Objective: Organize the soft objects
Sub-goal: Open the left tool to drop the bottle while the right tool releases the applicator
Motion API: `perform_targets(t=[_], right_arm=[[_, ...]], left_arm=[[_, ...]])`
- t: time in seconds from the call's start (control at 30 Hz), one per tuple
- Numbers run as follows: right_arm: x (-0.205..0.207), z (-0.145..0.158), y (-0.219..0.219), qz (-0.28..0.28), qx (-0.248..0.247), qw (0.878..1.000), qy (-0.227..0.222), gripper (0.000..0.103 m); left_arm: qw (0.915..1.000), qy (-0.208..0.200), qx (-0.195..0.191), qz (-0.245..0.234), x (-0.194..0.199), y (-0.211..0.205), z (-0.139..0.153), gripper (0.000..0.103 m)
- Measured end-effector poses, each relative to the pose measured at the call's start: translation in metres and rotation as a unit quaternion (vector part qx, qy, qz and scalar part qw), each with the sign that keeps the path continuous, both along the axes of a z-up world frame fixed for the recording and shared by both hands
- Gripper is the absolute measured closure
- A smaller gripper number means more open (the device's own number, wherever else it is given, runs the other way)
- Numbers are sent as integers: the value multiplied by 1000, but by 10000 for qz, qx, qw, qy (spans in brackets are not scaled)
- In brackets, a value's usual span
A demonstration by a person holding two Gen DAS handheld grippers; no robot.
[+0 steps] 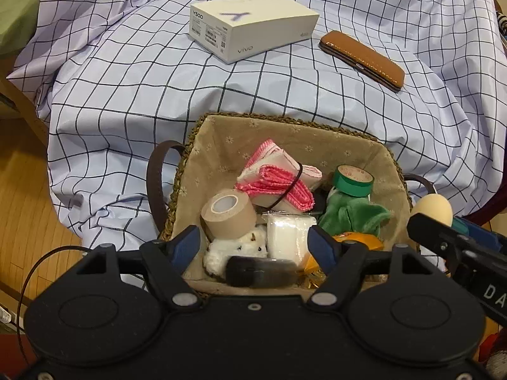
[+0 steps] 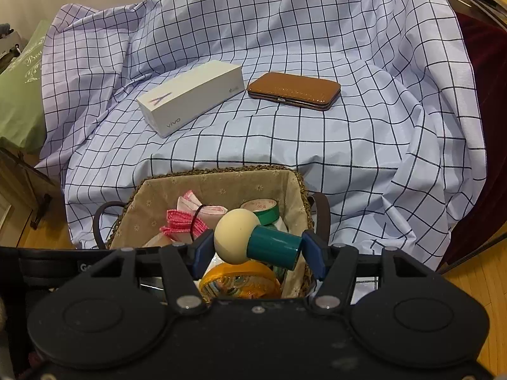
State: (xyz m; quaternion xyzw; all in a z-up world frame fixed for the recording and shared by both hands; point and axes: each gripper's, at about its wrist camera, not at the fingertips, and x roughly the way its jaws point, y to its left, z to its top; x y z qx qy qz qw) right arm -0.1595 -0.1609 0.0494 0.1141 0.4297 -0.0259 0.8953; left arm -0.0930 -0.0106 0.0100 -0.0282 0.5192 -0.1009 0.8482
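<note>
A woven basket (image 1: 285,120) with a beige liner sits at the front of the checked cloth. In it lie a folded pink-and-white cloth (image 1: 275,183) bound by a dark band, a green plush (image 1: 351,215), a white fluffy plush (image 1: 234,247), a white packet (image 1: 285,234), a beige tape roll (image 1: 228,213), a green tape roll (image 1: 353,180) and an orange tape roll (image 2: 240,280). My left gripper (image 1: 255,243) hangs open over the basket's near end, its pads touching nothing. My right gripper (image 2: 258,251) is shut on a toy (image 2: 272,247) with a cream ball head and a teal cylinder, above the basket (image 2: 221,169).
A white phone box (image 1: 250,25) and a brown leather case (image 1: 362,58) lie on the checked cloth (image 1: 126,95) behind the basket. A green cushion (image 2: 19,95) is at the left. Wooden floor (image 1: 19,190) shows at the lower left, dark red fabric (image 2: 484,95) at the right.
</note>
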Motion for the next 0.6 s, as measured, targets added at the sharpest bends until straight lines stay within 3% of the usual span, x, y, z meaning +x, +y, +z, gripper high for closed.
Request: perform_targets(t=[0.6], right_arm=[[3, 1, 1, 119, 19, 9999, -31, 43]], left_arm=[[9997, -157, 141, 89, -4, 2, 7, 29]])
